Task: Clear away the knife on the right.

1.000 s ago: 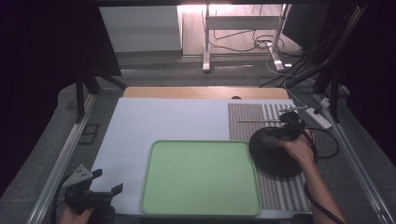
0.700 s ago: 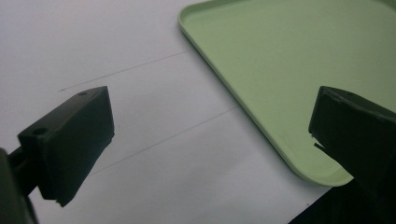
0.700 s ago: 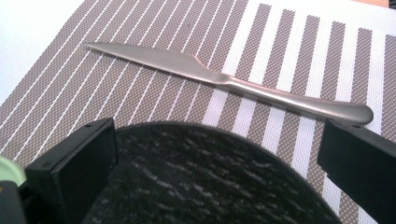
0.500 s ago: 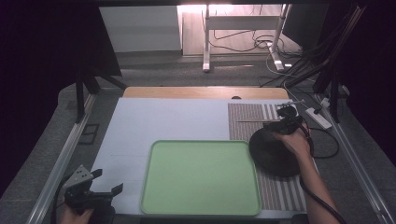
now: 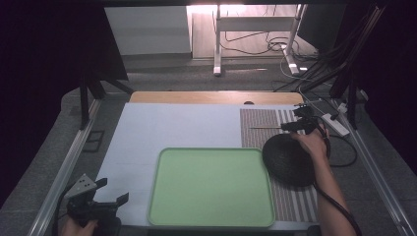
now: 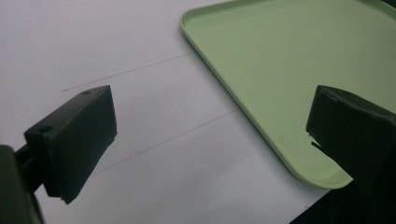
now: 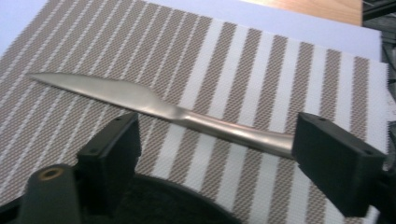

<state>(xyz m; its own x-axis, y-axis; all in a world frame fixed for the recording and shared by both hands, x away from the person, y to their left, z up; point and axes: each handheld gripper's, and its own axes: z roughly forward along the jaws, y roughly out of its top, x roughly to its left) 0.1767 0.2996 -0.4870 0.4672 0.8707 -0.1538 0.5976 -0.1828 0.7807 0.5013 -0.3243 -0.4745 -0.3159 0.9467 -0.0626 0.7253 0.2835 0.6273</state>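
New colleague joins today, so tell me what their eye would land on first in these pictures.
The big pale green tray, bare, sits at the table's near middle on the white sheet. Right of it, on the brown-and-white striped mat, a silver knife lies flat with the right gripper poised at its handle, jaws on either side without pressing, just beyond a round black plate. The left gripper waits open at the near left corner.

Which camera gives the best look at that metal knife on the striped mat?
The right gripper view: the knife lies close up on the striped mat, blade and handle clear. The high view gives a thin, distant sliver of it.
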